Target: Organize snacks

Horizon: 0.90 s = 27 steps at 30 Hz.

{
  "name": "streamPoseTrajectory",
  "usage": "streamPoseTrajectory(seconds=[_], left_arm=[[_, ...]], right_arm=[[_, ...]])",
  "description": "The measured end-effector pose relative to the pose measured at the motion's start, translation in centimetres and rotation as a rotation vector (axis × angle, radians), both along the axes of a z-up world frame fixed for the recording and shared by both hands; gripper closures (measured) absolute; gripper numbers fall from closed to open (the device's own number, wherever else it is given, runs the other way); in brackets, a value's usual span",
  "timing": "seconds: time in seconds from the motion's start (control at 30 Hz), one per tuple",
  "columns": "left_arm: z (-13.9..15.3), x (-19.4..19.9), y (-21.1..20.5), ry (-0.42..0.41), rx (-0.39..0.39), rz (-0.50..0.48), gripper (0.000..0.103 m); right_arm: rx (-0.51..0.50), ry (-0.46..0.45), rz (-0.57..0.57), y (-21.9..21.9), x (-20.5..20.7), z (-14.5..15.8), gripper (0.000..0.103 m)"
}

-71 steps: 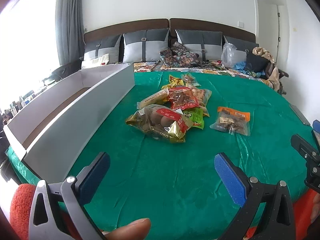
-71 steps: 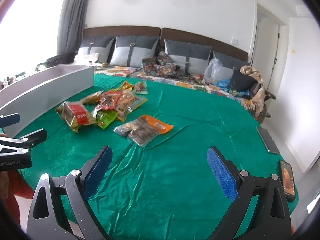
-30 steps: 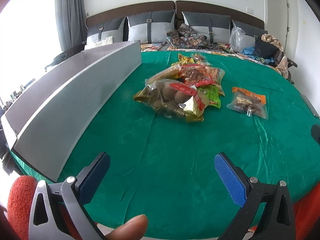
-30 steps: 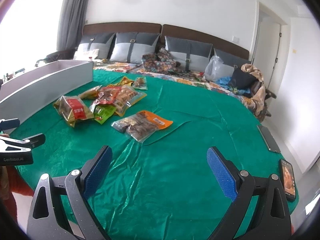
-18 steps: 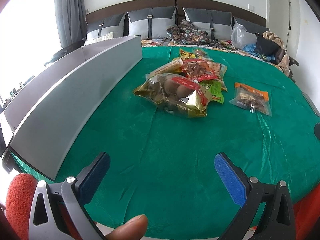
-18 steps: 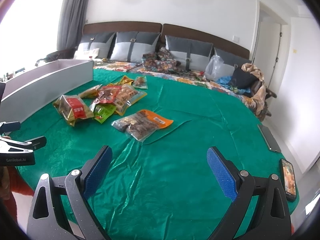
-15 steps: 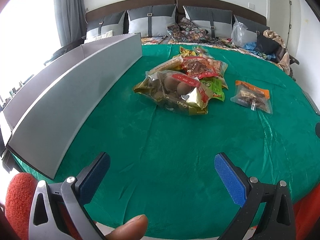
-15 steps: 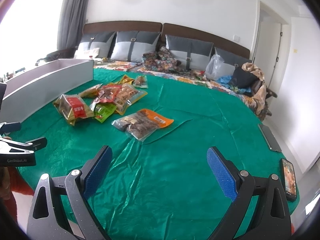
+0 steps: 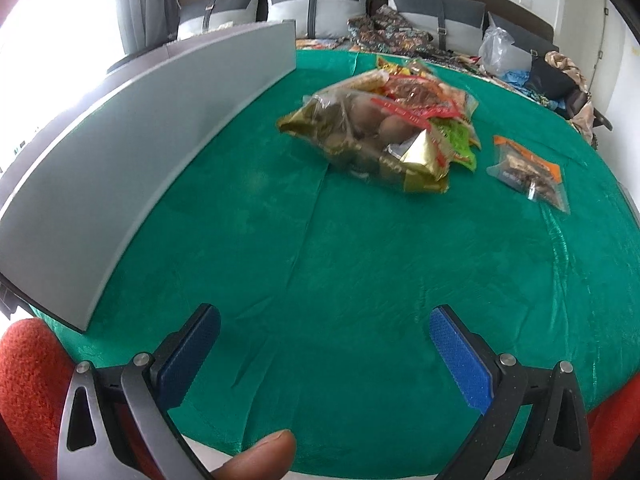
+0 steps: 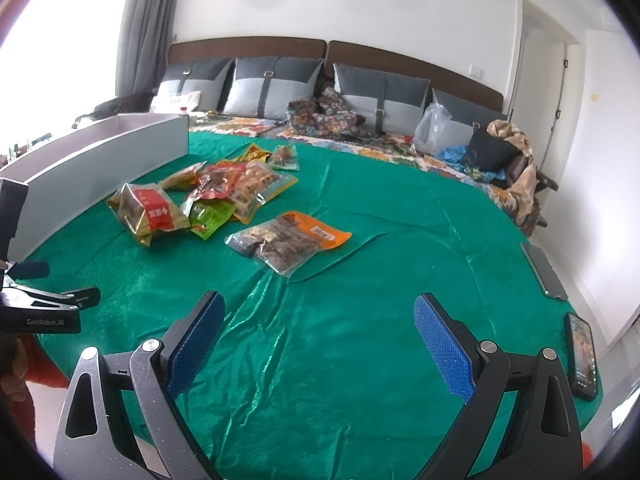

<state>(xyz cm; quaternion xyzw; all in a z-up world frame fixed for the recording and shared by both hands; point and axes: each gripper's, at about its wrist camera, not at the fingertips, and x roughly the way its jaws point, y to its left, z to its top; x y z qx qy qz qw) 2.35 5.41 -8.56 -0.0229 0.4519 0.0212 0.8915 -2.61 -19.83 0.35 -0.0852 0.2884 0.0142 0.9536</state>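
Above the green tablecloth (image 9: 360,280), the left gripper (image 9: 324,350) and right gripper (image 10: 318,340) hover wide-jawed, empty, short of the snack pile (image 9: 384,128).

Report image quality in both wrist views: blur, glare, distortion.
Left wrist view: snack pile motion-blurred, window blown out at left, grey box wall bowed by fisheye. Right wrist view: sharp, sheen on green cloth, window overexposed upper left, edges curved.

The grey box (image 9: 132,128) runs off the left edge, its inside hidden. The snack pile (image 9: 384,128) is blurred, lower packets covered.
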Motion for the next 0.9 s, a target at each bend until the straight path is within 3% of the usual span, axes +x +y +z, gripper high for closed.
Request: streamPoseTrajectory(seconds=[0.9], left_arm=[[-0.54,0.38,0.15,0.032,0.006,-0.023,0.000]], right_arm=[[0.004,0.039,0.009,0.11,0.56,-0.94,0.006]])
